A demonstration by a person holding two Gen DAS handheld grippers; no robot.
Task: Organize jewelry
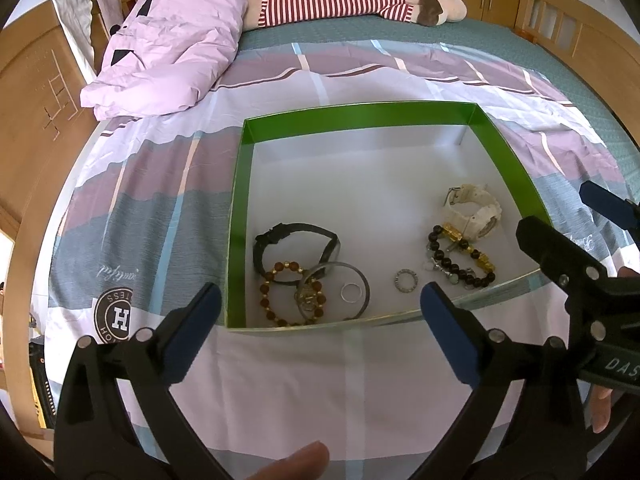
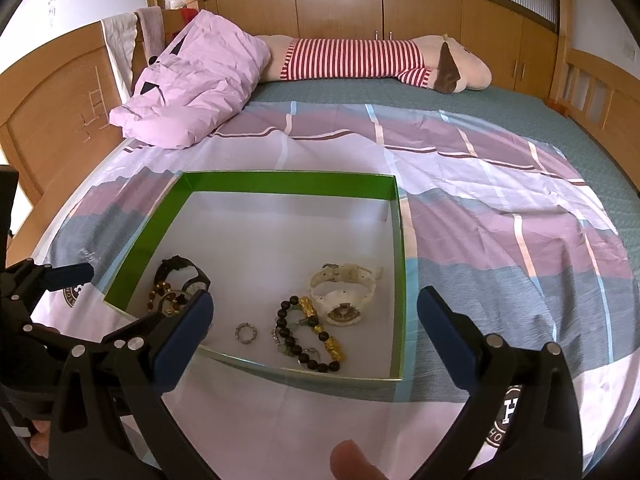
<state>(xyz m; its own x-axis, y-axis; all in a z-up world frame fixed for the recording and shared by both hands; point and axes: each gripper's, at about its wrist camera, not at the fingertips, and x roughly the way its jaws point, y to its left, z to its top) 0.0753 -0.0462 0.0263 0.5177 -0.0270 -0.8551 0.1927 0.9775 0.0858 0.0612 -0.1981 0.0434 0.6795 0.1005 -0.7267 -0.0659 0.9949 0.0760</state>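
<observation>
A shallow green-walled box (image 1: 360, 114) (image 2: 288, 186) with a white floor lies on the bedspread. Inside it are a black watch (image 1: 296, 240) (image 2: 184, 276), a brown bead bracelet (image 1: 280, 292), a clear bangle (image 1: 336, 292), a silver ring (image 1: 407, 280) (image 2: 245, 333), a black-and-gold bead bracelet (image 1: 460, 256) (image 2: 308, 332) and a white watch (image 1: 474, 210) (image 2: 344, 292). My left gripper (image 1: 320, 300) (image 2: 96, 300) hovers open over the box's near left edge, holding nothing. My right gripper (image 2: 314, 298) (image 1: 556, 210) is open and empty at the near right edge.
A patterned bedspread (image 1: 320, 380) covers the bed. A crumpled pink quilt (image 1: 172, 48) lies at the far left, with a plush toy in a red-striped shirt (image 1: 340, 0) behind it. A wooden headboard (image 1: 36, 92) stands at the left. A person's fingertip (image 2: 352, 460) shows at the bottom.
</observation>
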